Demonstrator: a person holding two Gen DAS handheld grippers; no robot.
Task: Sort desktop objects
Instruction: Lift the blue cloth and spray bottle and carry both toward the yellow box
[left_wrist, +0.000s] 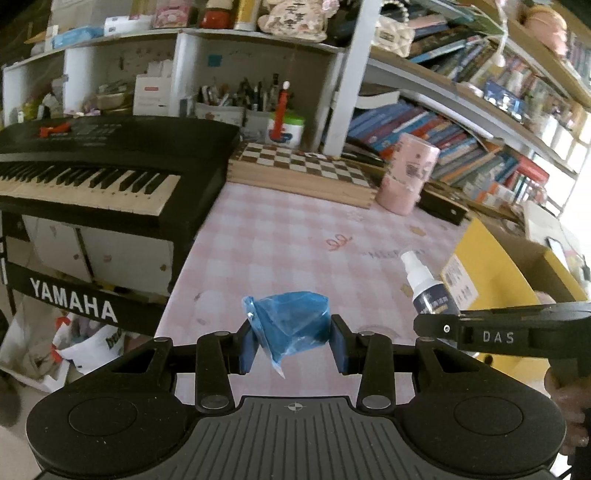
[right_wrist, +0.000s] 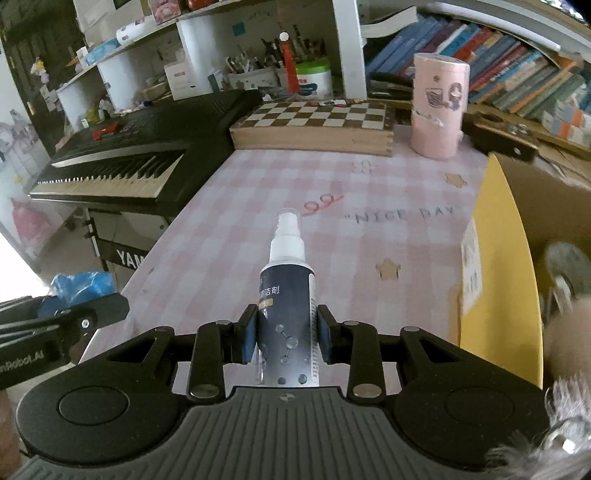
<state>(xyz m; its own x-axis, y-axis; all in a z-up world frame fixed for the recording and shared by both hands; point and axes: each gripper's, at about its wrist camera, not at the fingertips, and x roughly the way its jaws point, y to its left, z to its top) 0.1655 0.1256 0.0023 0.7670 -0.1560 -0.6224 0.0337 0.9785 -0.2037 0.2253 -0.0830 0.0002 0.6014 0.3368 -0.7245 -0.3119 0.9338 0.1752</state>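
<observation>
My left gripper (left_wrist: 293, 341) is shut on a crumpled blue plastic packet (left_wrist: 291, 323) and holds it above the near edge of the pink checked table (left_wrist: 295, 236). My right gripper (right_wrist: 288, 334) is shut on a dark spray bottle (right_wrist: 288, 291) with a white nozzle that points away from me. The bottle also shows in the left wrist view (left_wrist: 424, 284), just right of the left gripper. The blue packet shows at the left edge of the right wrist view (right_wrist: 81, 284). A yellow cardboard box (right_wrist: 506, 258) stands open on the right.
A black Yamaha keyboard (left_wrist: 92, 170) stands left of the table. A wooden chessboard box (right_wrist: 314, 125) and a pink cylinder (right_wrist: 437, 107) stand at the back. Shelves of books (left_wrist: 461, 147) and pens lie behind. Furry items (right_wrist: 569, 332) lie in the box.
</observation>
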